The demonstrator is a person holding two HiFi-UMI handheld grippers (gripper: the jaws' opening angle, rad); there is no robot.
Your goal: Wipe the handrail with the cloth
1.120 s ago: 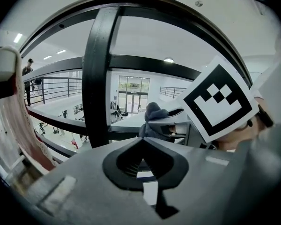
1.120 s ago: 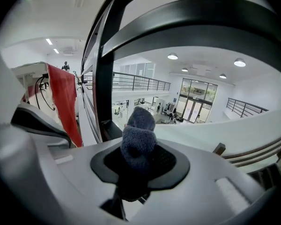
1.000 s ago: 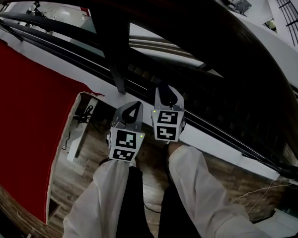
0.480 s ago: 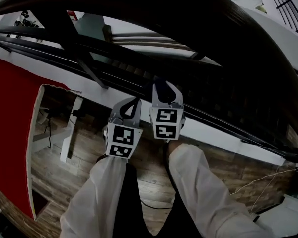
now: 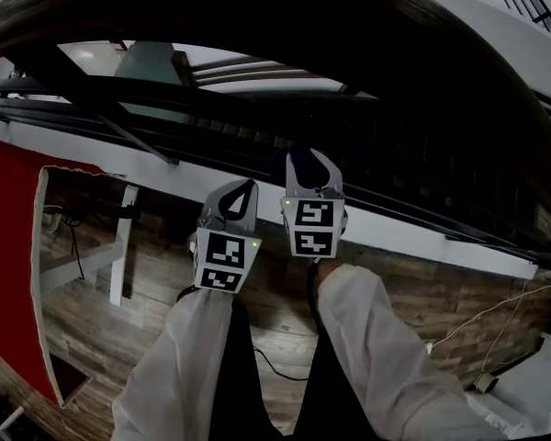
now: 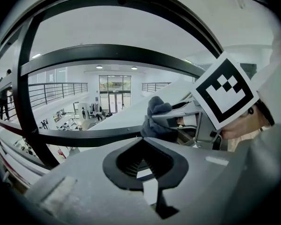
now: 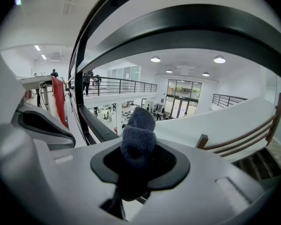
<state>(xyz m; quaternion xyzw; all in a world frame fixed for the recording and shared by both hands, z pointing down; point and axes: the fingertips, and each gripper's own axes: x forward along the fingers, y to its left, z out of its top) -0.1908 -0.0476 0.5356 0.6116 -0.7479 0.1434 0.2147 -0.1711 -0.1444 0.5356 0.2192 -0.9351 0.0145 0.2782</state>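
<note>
In the head view the wide dark handrail (image 5: 257,7) arcs across the top, above both grippers. My right gripper (image 5: 312,165) points up toward it, shut on a grey-blue cloth (image 7: 138,132) that bulges out past its jaws in the right gripper view. That cloth (image 6: 157,118) also shows in the left gripper view, just short of a black rail bar (image 6: 107,53). My left gripper (image 5: 237,193) sits just left of the right one and slightly lower, jaws shut with nothing between them. From the right gripper view the handrail (image 7: 192,27) curves overhead.
Black railing bars and a slanted post (image 5: 129,127) run below the handrail. A white ledge (image 5: 413,237) crosses behind the grippers. Far below lie a wooden floor (image 5: 101,310), a red panel (image 5: 5,246) at left and a thin cable (image 5: 482,320). White sleeves (image 5: 179,356) fill the bottom.
The view has swung, so the red panel has slid off to the left and more wooden floor shows. Both grippers stay side by side under the handrail, the right still shut on the cloth.
</note>
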